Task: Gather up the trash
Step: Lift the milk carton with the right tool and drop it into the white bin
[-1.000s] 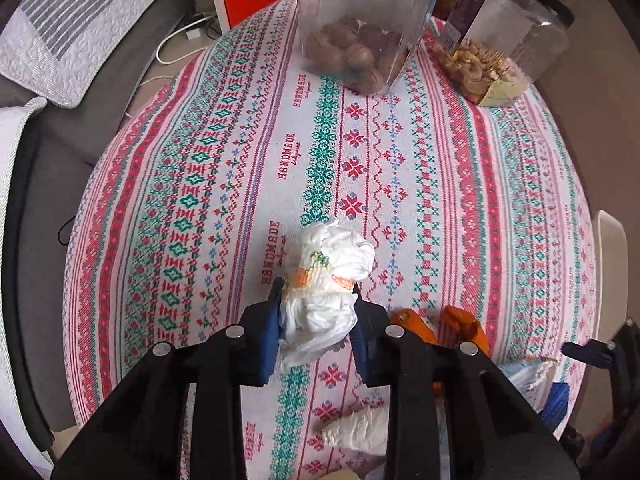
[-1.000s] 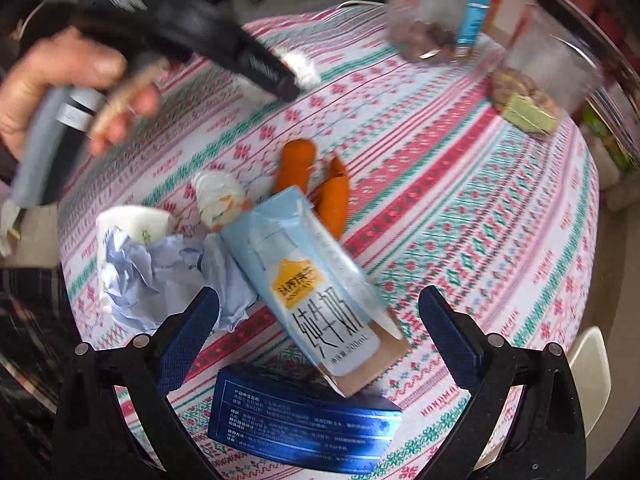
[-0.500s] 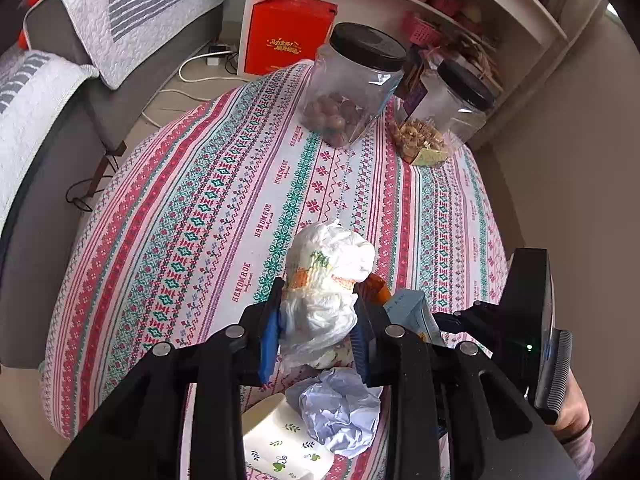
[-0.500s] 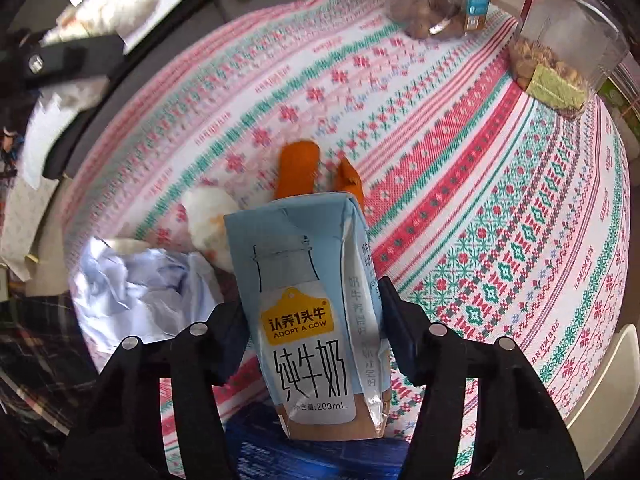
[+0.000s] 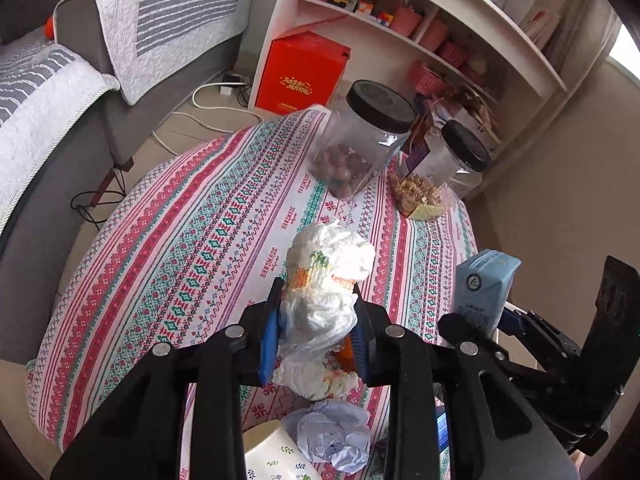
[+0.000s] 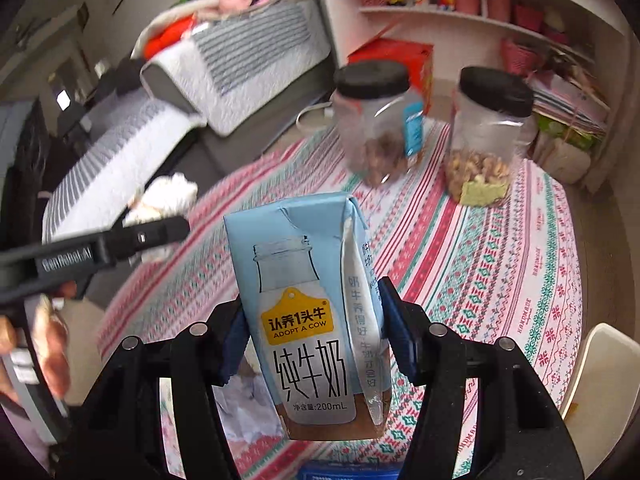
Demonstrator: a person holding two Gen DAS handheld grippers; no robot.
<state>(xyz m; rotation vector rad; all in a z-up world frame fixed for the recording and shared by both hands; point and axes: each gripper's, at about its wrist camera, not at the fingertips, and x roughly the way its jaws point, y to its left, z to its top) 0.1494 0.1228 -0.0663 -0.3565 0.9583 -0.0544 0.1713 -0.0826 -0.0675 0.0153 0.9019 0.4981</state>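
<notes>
My left gripper [image 5: 316, 332] is shut on a crumpled white plastic bag [image 5: 324, 280] and holds it well above the patterned tablecloth [image 5: 192, 248]. My right gripper [image 6: 316, 344] is shut on a light blue 200 mL milk carton [image 6: 308, 312], lifted above the table. The carton also shows in the left wrist view [image 5: 484, 284], and the bag in the right wrist view [image 6: 168, 196]. Below the left gripper lie a crumpled pale blue paper [image 5: 332, 436], a white wad [image 5: 316, 380] and a printed paper cup [image 5: 276, 460].
Two clear jars with black lids, one with round nuts [image 5: 360, 140] and one with walnuts [image 5: 444, 176], stand at the table's far side. A sofa [image 5: 60, 92], a red box [image 5: 300, 72] and a white shelf [image 5: 440, 28] lie beyond. A dark blue box [image 6: 348, 472] lies under the carton.
Both grippers have risen from the table. The right gripper closed on the milk carton and lifted it upright. The left gripper carried the white bag up and back.
</notes>
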